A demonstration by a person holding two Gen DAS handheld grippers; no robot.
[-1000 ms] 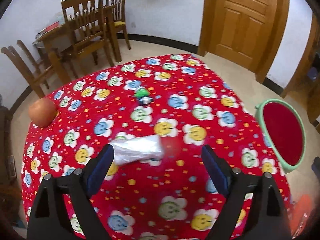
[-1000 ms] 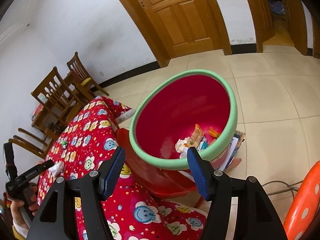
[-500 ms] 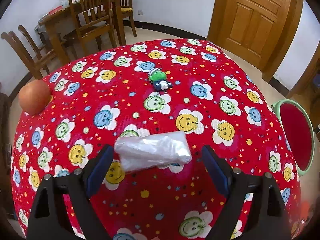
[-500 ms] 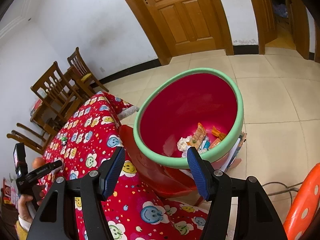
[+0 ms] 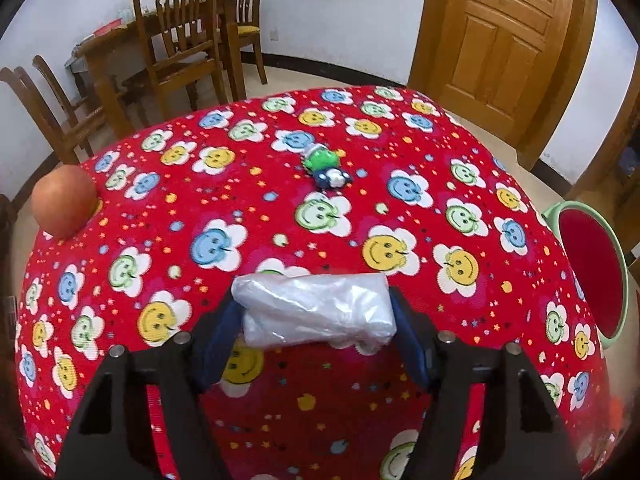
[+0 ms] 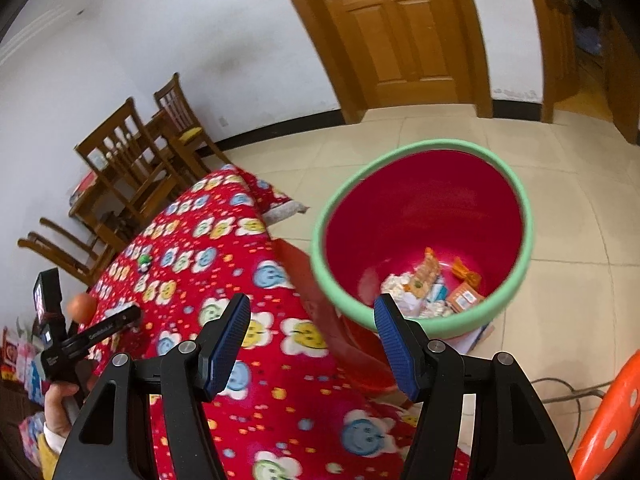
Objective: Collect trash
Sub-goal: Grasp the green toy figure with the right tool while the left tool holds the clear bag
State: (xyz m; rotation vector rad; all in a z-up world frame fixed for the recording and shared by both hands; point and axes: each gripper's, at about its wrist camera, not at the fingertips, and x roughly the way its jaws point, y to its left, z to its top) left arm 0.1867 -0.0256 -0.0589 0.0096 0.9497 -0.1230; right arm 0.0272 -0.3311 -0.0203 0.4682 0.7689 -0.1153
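A crumpled clear plastic bag [image 5: 316, 310] lies on the red smiley-flower tablecloth [image 5: 280, 220]. My left gripper [image 5: 314, 320] has its blue-padded fingers on both sides of the bag, pressing on it. The red bin with a green rim [image 6: 424, 236] stands on the floor by the table, with several wrappers in the bottom; it also shows at the right edge of the left wrist view [image 5: 588, 276]. My right gripper [image 6: 312, 332] is open and empty, above the table edge beside the bin. The left gripper also shows at the far left of the right wrist view [image 6: 116, 320].
An apple [image 5: 64, 200] sits at the table's left edge. A small green and blue toy [image 5: 326, 166] lies near the far middle. Wooden chairs [image 5: 180, 52] and a door [image 5: 508, 40] stand beyond. An orange stool [image 6: 608, 424] is at the right.
My left gripper moved forward and down over the plastic bag and its fingers closed in onto it. The right gripper shifted slightly; the bin now sits further right in its view.
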